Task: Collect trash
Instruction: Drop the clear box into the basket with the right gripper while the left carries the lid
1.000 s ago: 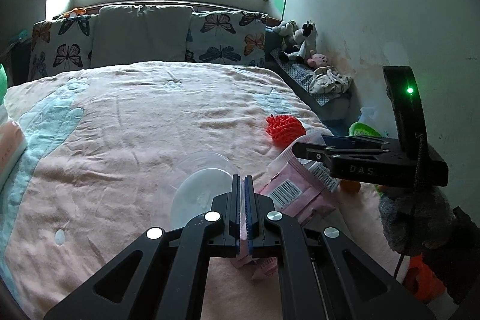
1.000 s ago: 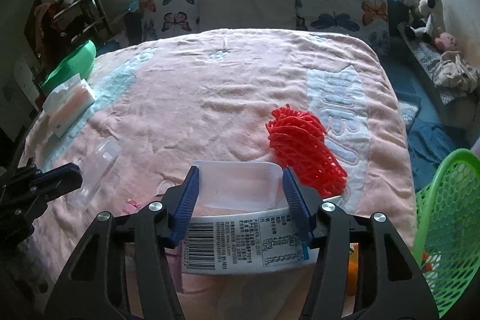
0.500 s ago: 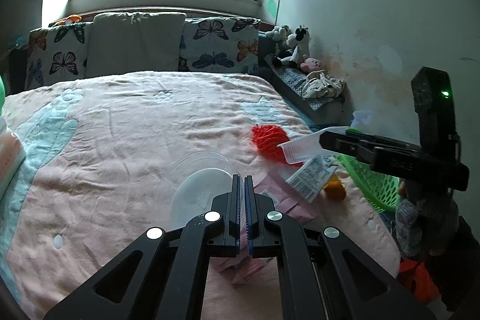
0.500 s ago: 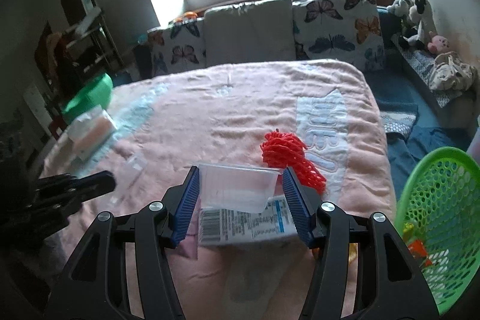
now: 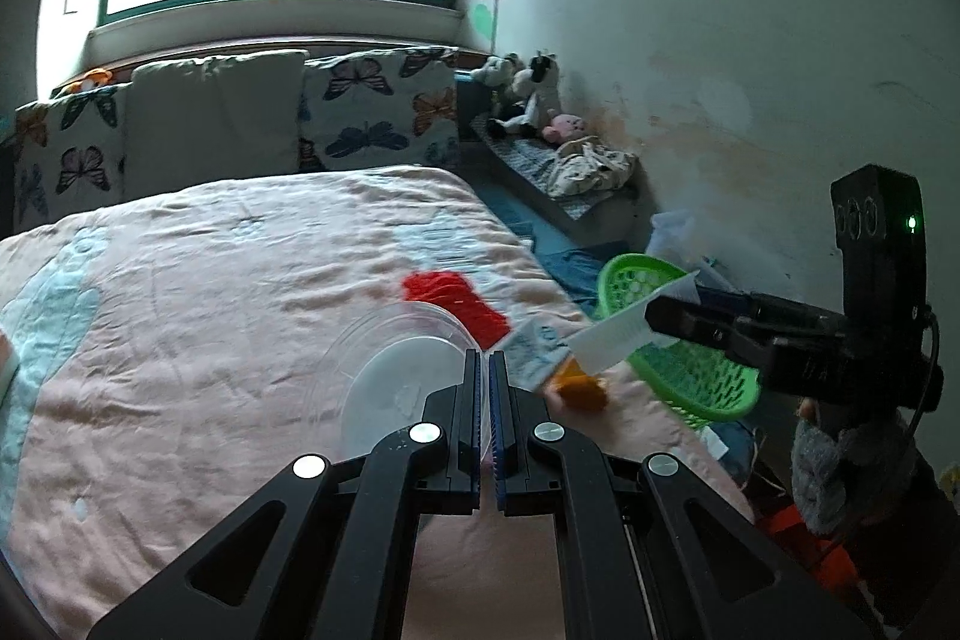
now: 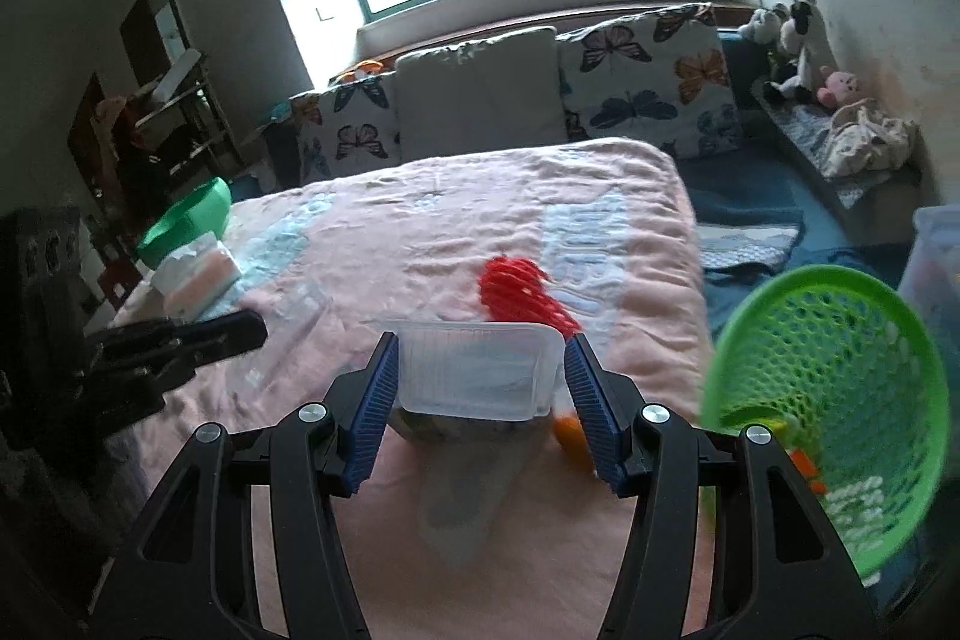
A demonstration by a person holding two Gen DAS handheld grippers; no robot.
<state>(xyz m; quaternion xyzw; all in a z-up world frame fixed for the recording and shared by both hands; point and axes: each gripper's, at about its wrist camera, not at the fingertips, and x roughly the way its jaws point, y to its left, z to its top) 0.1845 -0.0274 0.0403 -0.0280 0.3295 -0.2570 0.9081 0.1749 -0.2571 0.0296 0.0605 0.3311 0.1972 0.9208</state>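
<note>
Bedroom scene centred on a pink bed point(image 6: 510, 232). Above its near edge, the right gripper point(image 6: 480, 376) grasps a clear plastic tub point(image 6: 474, 370) between its blue pads. The left gripper point(image 5: 485, 412), jaws clenched together, pinches the rim of a clear round lid point(image 5: 396, 376) above the bed. A red mesh point(image 6: 522, 292) lies on the bed beyond the tub. A green basket point(image 6: 840, 400) sits just off the bed's right edge.

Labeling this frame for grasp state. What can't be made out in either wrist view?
- Left gripper, left wrist view: jaws shut; whether they pinch the clear lid is hidden by the fingers.
- Plastic tray, right wrist view: label hangs below, motion-blurred, unreadable.
- Green basket: contents blurred, cut by the lens edge.
- Orange piece: half hidden behind the right finger.
</note>
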